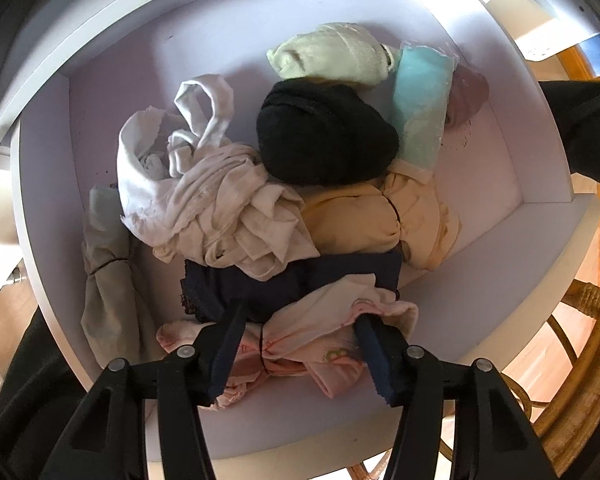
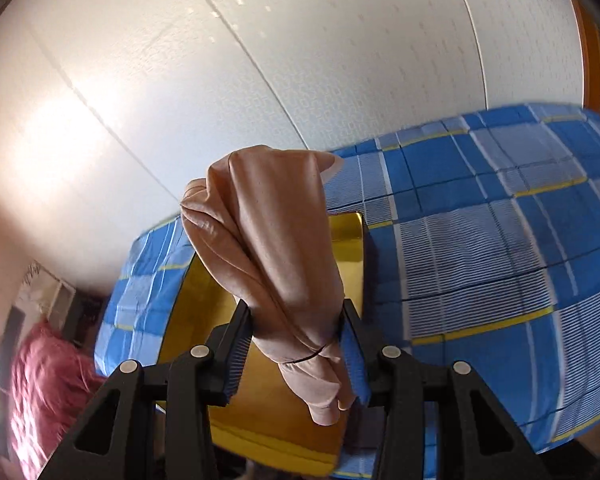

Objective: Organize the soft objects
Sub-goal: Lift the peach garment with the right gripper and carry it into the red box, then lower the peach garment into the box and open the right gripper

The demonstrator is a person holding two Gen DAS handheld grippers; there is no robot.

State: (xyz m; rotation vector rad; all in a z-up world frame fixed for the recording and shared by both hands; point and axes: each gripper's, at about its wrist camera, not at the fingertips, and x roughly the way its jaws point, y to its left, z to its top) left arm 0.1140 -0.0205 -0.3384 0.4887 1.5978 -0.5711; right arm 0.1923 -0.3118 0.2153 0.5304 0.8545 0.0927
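My left gripper (image 1: 300,340) jaws pinch a pink bundle (image 1: 311,344) at the drawer's (image 1: 479,240) front edge, my right gripper (image 2: 296,344) clamps a peach roll (image 2: 268,248) over the gold box (image 2: 220,292); about 8 bundles remain.

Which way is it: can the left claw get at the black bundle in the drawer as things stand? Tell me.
Probably not yet: the left claw is shut on a pink bundle. The black bundle itself lies uncovered on top of the pile.

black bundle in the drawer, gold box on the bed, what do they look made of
Black bundle: soft knit or fleece, matte; it looks fuzzy and shows no shine. Gold box: glossy foil-faced card or metal, hard to tell which; its flat faces reflect light like a mirror.
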